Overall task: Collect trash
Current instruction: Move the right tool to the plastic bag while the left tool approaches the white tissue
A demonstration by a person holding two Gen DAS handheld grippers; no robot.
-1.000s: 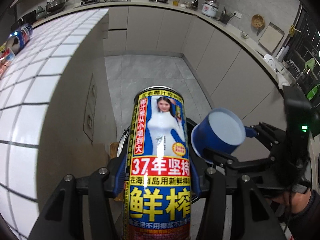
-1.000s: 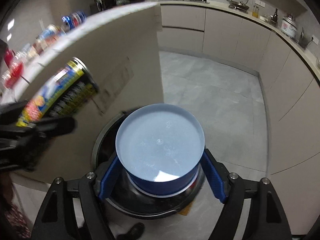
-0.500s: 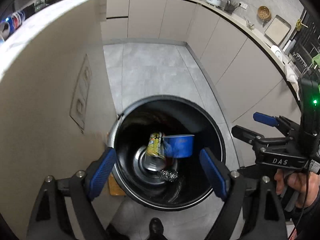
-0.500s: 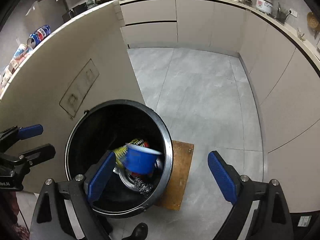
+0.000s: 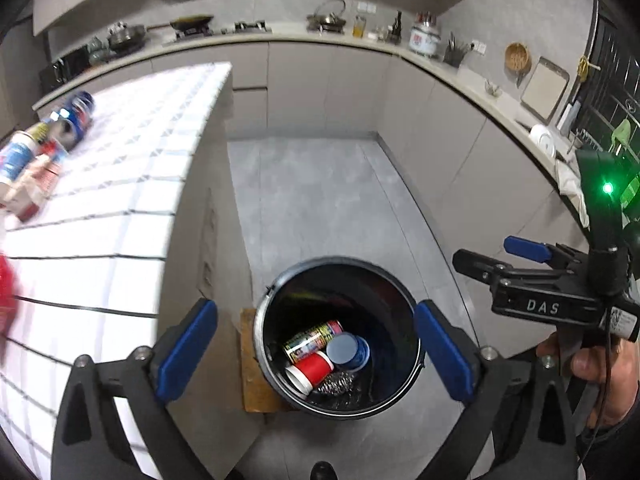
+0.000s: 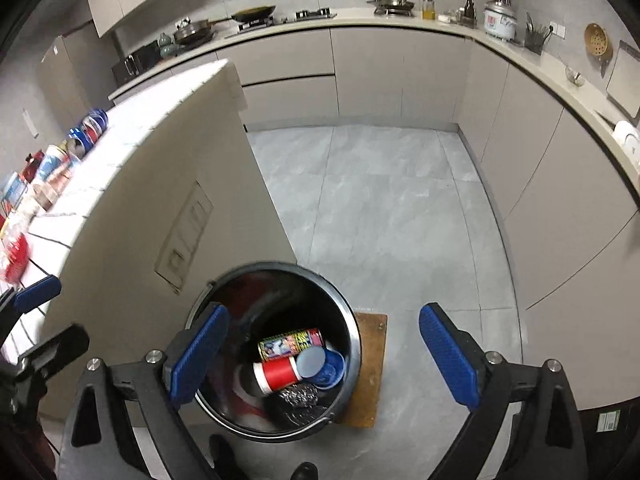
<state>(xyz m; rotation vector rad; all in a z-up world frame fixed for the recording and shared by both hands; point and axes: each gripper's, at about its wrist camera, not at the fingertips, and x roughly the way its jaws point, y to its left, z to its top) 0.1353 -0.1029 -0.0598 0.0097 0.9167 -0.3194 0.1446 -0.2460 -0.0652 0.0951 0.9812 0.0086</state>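
Dim, even indoor light reaches me. My fisheye lenses bend the countertop (image 5: 460, 76) and blacken the corners. Motion blur smears the cans (image 5: 72, 114) at the left edge; the bin's (image 6: 352, 344) inside stays dark.

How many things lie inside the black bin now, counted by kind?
Inside the black bin:
Printed can: 1
Red cup: 1
Blue cup: 1
Steel scourer: 1
Total: 4

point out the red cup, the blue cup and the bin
red cup (image 5: 314, 367), left wrist view, on its red side
blue cup (image 6: 329, 368), right wrist view, on its blue wall
bin (image 6: 354, 332), right wrist view, on its rim
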